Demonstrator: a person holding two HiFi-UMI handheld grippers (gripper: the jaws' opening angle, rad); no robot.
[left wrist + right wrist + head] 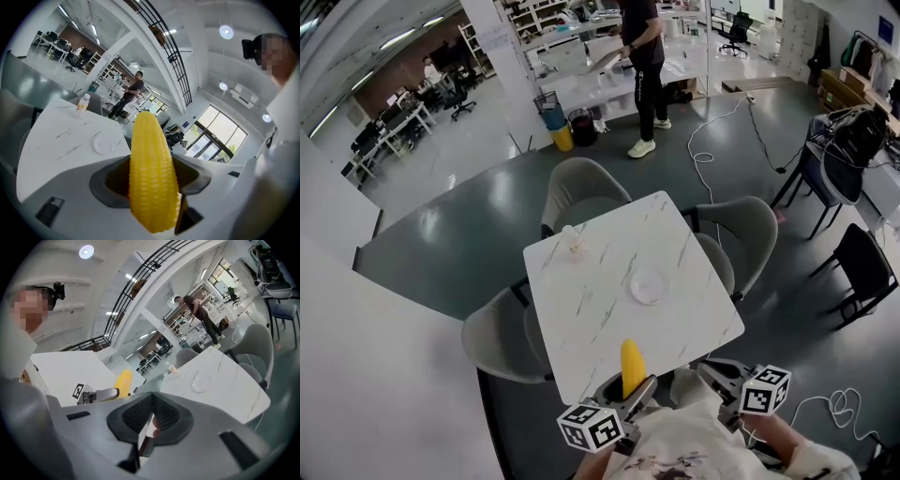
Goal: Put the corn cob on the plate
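Observation:
A yellow corn cob (pixel 632 367) stands upright between the jaws of my left gripper (pixel 628 392), which is shut on it at the near edge of the white marble table (pixel 600 309). It fills the left gripper view as a tall corn cob (pixel 152 180). A small clear plate (pixel 648 286) lies on the table right of centre, apart from the corn; it shows as a plate (pixel 101 145) and a plate (pixel 201 382). My right gripper (pixel 717 382) hangs below the table's near corner, jaws shut with nothing in them (pixel 151 420).
A small bottle (pixel 573 241) stands near the table's far left corner. Grey chairs (pixel 581 190) surround the table on several sides. A person (pixel 643 66) stands far off by white desks. Cables (pixel 712 141) run across the dark floor.

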